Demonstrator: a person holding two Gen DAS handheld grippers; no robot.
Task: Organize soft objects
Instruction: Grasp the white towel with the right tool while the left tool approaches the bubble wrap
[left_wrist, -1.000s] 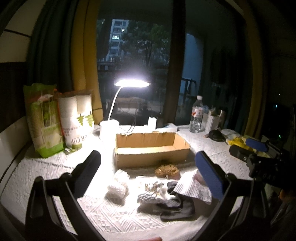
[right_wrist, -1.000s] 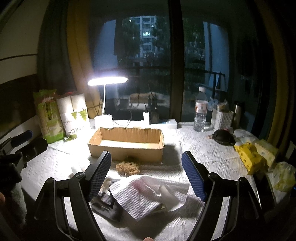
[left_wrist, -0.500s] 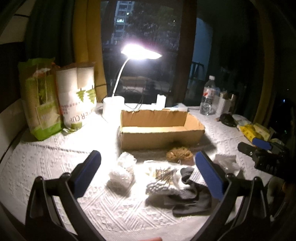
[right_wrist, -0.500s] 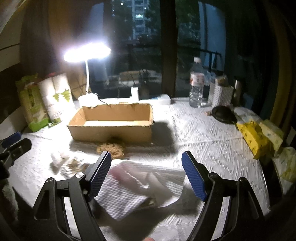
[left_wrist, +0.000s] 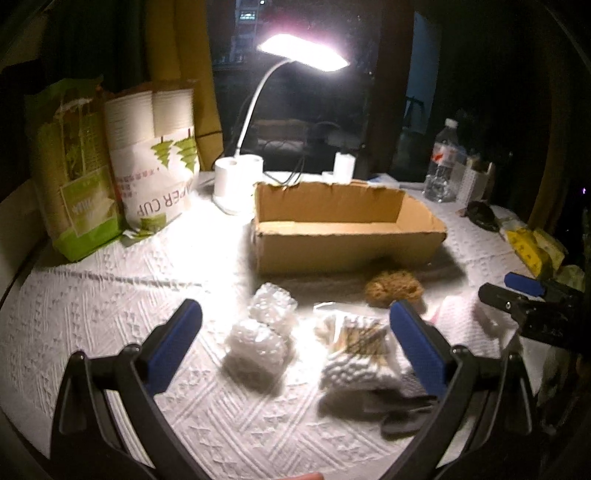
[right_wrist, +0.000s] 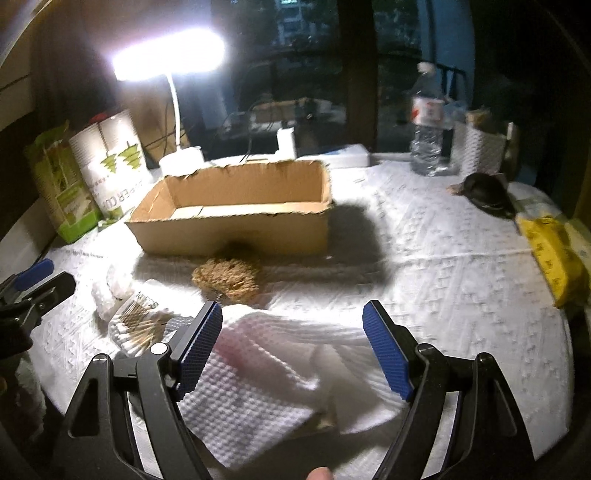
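Note:
An open cardboard box (left_wrist: 347, 229) (right_wrist: 236, 210) stands mid-table and looks empty. In front of it lie a brown fibrous scrubber (left_wrist: 393, 288) (right_wrist: 227, 277), two white bubble-wrap bundles (left_wrist: 264, 332) (right_wrist: 109, 295), a clear bag of cotton swabs (left_wrist: 354, 332) (right_wrist: 138, 321), a white knitted cloth over a dark grey cloth (left_wrist: 402, 406), and a white waffle cloth with a pink patch (right_wrist: 266, 373). My left gripper (left_wrist: 295, 350) is open above the bubble wrap and swabs. My right gripper (right_wrist: 293, 350) is open above the waffle cloth. Both are empty.
A lit desk lamp (left_wrist: 303, 51) stands behind the box. Paper-cup sleeves and a green bag (left_wrist: 110, 158) stand at the left. A water bottle (right_wrist: 428, 125), a white basket (right_wrist: 480, 151), a dark object (right_wrist: 484, 192) and yellow packets (right_wrist: 554, 251) sit at the right.
Both grippers have moved forward and lower toward the soft items; the box and items look larger. Both stay open and empty.

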